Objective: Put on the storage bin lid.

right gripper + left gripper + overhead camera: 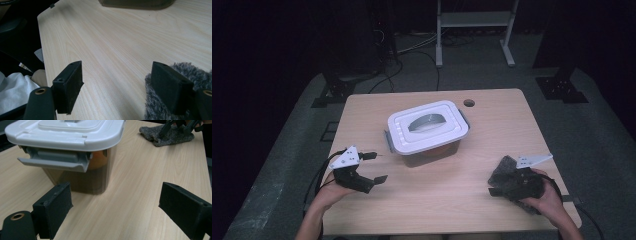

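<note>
Lidded box (428, 131), table centre; my left gripper (374, 167) gapes near its latch, my right gripper (117, 85) spread wide over the grey cloth (506, 170), probably for wiping.

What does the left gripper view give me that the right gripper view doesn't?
Left gripper view: the container's white lid, the grey side latch facing the open left gripper, and across the table the right gripper over the grey cloth.

Right gripper view: the table's near edge, white fabric below it, and the cloth beside one jaw of the open right gripper, not yet between the jaws.

Both: the wooden table, the cloth, and the container's tinted base.
</note>
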### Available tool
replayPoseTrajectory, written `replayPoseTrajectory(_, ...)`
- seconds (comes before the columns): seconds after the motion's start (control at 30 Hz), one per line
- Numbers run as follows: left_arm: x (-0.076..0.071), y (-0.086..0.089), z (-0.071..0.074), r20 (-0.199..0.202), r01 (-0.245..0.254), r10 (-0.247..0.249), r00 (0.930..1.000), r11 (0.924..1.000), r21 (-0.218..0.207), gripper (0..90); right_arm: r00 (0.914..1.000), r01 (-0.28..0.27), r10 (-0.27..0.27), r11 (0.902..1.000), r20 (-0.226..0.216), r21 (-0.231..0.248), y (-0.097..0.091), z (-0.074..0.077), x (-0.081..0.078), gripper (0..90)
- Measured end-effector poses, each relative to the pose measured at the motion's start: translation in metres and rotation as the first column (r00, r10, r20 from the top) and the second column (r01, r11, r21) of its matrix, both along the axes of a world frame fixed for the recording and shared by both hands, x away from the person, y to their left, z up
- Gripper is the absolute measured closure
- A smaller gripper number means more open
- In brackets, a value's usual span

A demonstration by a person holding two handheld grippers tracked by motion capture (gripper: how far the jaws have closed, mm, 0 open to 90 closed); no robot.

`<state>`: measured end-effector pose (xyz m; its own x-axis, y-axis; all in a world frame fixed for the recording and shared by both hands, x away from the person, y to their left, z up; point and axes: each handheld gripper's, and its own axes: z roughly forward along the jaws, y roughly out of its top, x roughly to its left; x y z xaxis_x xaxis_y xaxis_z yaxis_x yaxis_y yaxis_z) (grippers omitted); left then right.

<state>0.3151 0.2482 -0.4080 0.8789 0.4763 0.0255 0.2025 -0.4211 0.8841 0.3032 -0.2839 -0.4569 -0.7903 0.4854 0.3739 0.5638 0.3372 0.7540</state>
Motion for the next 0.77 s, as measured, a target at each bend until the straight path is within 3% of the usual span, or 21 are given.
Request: replayPoseTrajectory(0.77,-0.005,0.004,-0.025,-0.035,-0.027,0.027,0.999,0.9993,0.024,9.8,1.0,0.004,-0.004,1.0,-0.004,0.002,-0.003,0.0,-0.001,24.9)
